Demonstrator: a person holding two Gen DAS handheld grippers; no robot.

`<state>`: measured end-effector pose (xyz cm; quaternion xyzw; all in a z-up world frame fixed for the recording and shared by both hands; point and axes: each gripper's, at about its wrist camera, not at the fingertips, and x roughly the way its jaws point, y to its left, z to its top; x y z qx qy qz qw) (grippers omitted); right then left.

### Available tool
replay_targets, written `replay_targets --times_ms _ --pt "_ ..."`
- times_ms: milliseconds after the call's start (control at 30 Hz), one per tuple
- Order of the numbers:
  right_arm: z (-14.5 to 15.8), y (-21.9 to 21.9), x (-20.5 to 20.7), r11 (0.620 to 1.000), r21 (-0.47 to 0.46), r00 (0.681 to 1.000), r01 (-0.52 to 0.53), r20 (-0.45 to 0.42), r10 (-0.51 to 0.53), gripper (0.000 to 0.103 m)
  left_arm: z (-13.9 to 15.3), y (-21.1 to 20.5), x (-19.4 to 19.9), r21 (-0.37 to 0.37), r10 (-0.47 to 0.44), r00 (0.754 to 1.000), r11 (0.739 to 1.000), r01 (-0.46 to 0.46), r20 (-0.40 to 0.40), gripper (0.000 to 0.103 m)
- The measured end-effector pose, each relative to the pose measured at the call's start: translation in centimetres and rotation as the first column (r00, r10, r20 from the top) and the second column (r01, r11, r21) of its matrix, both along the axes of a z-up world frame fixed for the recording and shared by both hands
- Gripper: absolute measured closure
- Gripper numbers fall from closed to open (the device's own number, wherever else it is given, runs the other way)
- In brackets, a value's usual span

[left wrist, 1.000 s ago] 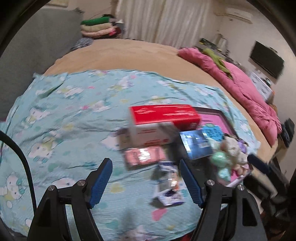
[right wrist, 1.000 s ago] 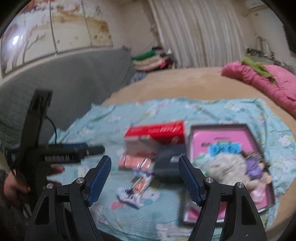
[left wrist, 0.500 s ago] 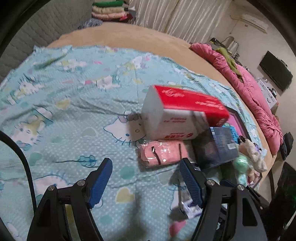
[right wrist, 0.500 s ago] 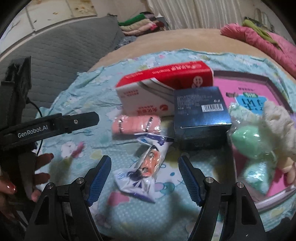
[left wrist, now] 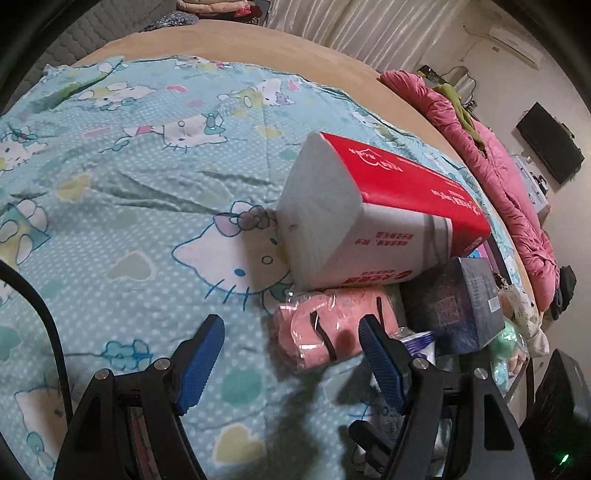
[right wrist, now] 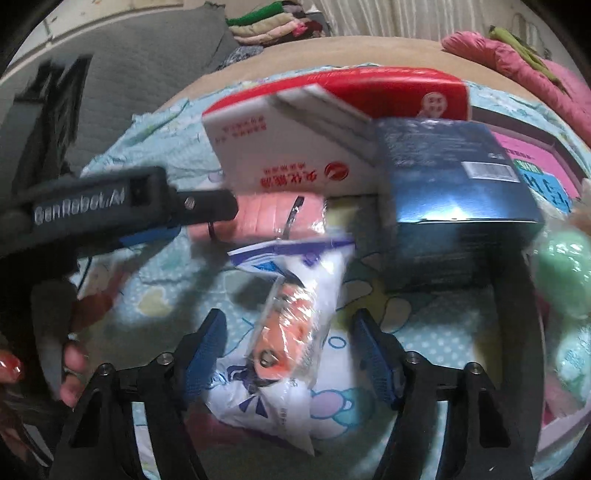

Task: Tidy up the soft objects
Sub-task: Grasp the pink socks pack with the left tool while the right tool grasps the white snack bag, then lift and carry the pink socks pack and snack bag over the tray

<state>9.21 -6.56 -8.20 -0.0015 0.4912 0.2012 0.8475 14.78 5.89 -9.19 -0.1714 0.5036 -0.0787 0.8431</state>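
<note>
items: one red-and-white tissue pack (left wrist: 384, 218), one dark blue box (right wrist: 454, 177), one pink bundle (left wrist: 332, 328), one white packet (right wrist: 284, 339) | left hand-held gripper (left wrist: 291, 365): agape, empty, beside bundle | right hand-held gripper (right wrist: 288, 354): closing, packet between, pads untouching | surface: cartoon-cat sheet (left wrist: 129, 192) on bed; curtains (left wrist: 351, 26) behind

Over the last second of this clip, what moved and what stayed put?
Both hand-held grippers came down toward the pile. The right hand-held gripper now straddles the white snack packet, its jaws closing but not yet gripping. The left hand-held gripper hangs open by the pink wrapped bundle. The tissue pack, blue box and packets stayed put.
</note>
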Motion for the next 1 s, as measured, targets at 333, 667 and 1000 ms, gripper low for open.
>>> replay_targets --times_ms 333,667,1000 --pt "0.3 -2.2 0.7 0.995 0.068 0.998 -0.07 0.003 0.07 0.071 -0.8 -0.7 1.0 -0.056 -0.007 1.0 0.998 0.008 0.007 0.063" --pt "2.8 -3.7 -0.8 0.982 0.152 0.993 -0.11 0.045 0.105 0.072 0.0 -0.4 -0.8 -0.062 -0.007 0.999 0.998 0.009 0.038 0.085" --pt "5.7 -5.2 -2.5 0.973 0.191 0.988 -0.128 0.115 0.108 0.072 3.1 -0.6 -4.2 0.009 0.002 0.995 1.0 -0.003 0.104 0.09"
